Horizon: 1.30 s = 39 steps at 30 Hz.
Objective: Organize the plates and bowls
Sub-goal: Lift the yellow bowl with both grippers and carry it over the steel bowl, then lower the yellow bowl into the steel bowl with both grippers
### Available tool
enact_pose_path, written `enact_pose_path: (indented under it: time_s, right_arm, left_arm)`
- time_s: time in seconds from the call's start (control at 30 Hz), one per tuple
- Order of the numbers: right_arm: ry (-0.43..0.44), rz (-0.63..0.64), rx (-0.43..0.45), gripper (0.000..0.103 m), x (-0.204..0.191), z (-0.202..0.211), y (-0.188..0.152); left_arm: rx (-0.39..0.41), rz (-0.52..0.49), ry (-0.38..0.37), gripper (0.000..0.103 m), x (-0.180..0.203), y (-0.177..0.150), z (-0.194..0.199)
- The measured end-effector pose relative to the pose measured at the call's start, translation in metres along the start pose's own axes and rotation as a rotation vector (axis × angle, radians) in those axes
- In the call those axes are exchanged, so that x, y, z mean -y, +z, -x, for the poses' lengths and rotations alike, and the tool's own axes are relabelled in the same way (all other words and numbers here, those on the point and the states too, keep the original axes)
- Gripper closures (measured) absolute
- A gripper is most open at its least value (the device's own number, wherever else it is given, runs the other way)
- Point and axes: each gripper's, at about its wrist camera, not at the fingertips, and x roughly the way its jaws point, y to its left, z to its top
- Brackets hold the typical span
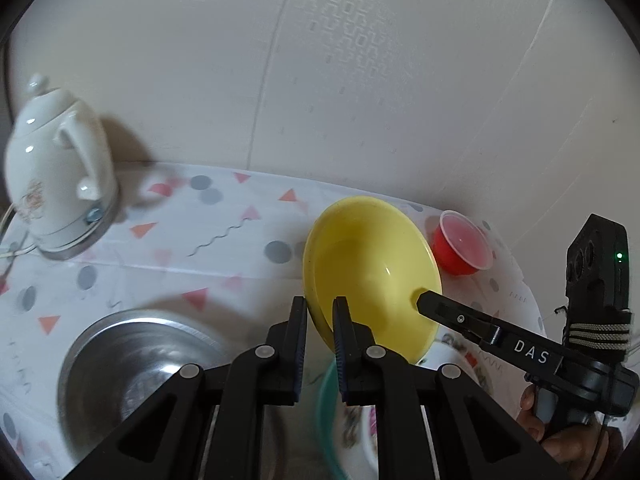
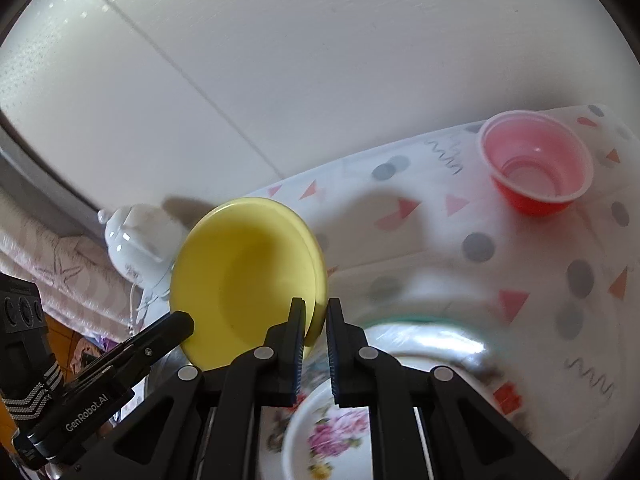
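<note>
I have the yellow bowl (image 1: 370,272) off the tabletop (image 1: 168,240), tipped nearly on edge, its hollow facing both cameras. Left tongs (image 1: 320,312) are clenched on the rim at the bowl's lower left; right tongs (image 2: 314,312) are clenched on the rim at the opposite side. In each wrist view the other tool's finger shows against the bowl.

Position: the bowl hangs above the near middle of the tabletop, over a floral plate (image 2: 332,432) with a green-rimmed dish under or around it; blur keeps me from sorting that stack. The steel bowl (image 1: 128,368) sits toward the near left corner, the white teapot (image 1: 60,168) at the far left edge, the red cup (image 2: 536,168) near the far right edge, well apart from the load.

Handling judgement: looks like thin moulded plastic, so light, stiff enough at the rim, unlikely to break. Surface is glossy; I expect it to slip or pivot between narrow pads if one side relaxes. The flared rim is the only real purchase, and two opposed rim grips suit it. Setting it down should be level, both sides let go together. The floral plate beneath looks ceramic, so avoid knocking it.
</note>
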Motion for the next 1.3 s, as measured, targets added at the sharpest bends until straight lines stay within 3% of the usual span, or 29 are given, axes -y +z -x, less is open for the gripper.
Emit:
enact_pose_path:
  time_s: [0.8,1.3]
  right_arm:
    - [0.057,0.115,-0.072,0.093,-0.102,-0.022,-0.069]
    - [-0.002,0.142,-0.193,0.093,-0.117,-0.051,-0.100]
  left_arm:
    - [0.026,0.111,-0.012,0.090,-0.109,-0.058,0.076]
    - [-0.076,0.169,-0.014,0.090,-0.146,-0.092,0.062]
